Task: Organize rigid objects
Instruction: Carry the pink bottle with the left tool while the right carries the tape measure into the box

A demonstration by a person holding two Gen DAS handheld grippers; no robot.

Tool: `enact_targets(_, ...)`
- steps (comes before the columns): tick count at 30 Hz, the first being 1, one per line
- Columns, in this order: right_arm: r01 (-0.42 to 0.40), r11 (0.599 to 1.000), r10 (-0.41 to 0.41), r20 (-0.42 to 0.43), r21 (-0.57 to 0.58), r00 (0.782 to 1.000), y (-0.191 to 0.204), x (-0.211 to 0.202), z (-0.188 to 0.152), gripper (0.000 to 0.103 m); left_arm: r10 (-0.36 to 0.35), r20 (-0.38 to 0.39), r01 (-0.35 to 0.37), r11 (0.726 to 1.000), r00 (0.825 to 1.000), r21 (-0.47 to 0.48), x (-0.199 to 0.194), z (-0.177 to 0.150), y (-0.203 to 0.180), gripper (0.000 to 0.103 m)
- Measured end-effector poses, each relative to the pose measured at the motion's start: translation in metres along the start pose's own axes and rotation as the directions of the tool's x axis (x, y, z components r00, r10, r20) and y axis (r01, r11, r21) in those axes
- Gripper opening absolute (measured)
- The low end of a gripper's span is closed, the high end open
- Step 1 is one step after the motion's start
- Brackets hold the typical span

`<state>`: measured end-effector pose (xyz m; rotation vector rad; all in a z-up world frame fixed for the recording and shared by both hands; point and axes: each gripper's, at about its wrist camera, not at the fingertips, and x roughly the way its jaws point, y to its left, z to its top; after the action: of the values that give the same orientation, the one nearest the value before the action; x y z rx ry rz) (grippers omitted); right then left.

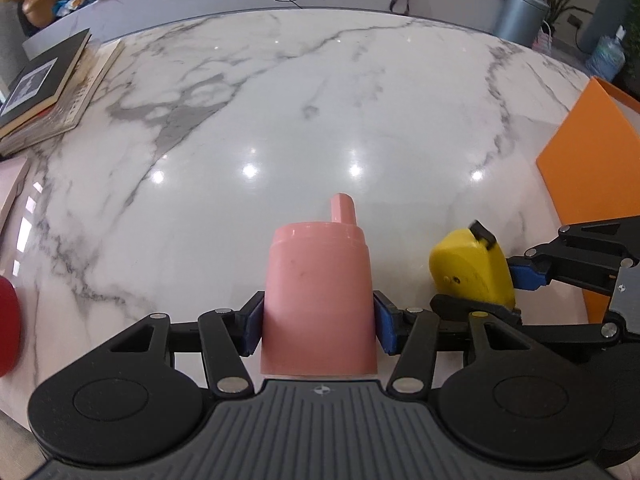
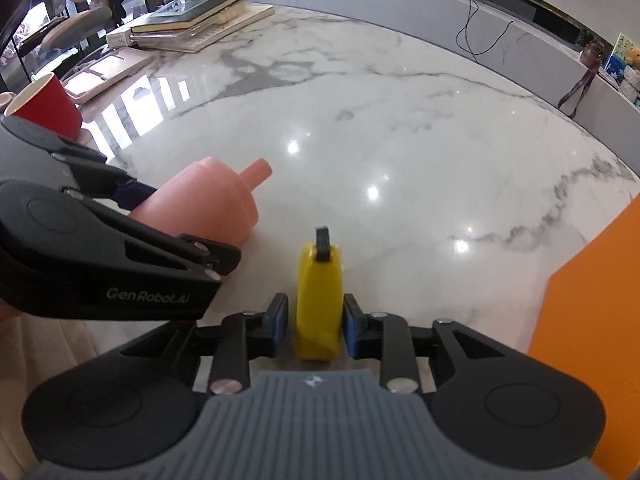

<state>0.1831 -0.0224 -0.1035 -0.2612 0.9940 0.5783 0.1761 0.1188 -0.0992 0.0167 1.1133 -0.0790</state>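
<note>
A pink plastic bottle [image 1: 320,300] with a short spout stands on the white marble table [image 1: 320,120]. My left gripper [image 1: 318,324] is shut on its sides, both blue pads pressing on the body. In the right wrist view the same bottle [image 2: 208,200] shows tilted at the left, with the left gripper [image 2: 180,224] around it. A yellow tape measure [image 2: 320,304] with a black tab stands on edge between the pads of my right gripper [image 2: 314,322]; a thin gap shows at the left pad. From the left wrist view the tape measure [image 1: 468,272] and right gripper [image 1: 480,292] sit just right of the bottle.
An orange box [image 1: 592,160] stands at the table's right edge, close to the right gripper, also seen as the orange box [image 2: 592,320]. A stack of books [image 2: 192,12] lies at the far left. A red cup [image 2: 48,108] and a pink tray [image 2: 104,72] sit on the left side.
</note>
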Motion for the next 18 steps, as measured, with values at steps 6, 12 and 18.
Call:
enact_targets(6,-0.004,1.000,0.004,0.008,-0.030,1.000,0.003,0.003,0.004,0.024,-0.021,0.006,0.021,0.999,1.000,-0.029,0.001,0.001,0.004,0.062)
enact_targets(12,0.013,0.998,-0.013,0.003,-0.053,1.000,0.008,-0.003,0.005,0.019,-0.067,0.048,0.068,0.997,0.997,-0.021,-0.009,0.005,0.004,0.062)
enact_targets(18,0.047,0.996,-0.048,-0.001,-0.075,0.999,0.006,-0.025,0.018,0.019,-0.082,0.111,0.082,0.997,0.990,0.006,-0.039,0.013,-0.012,0.062)
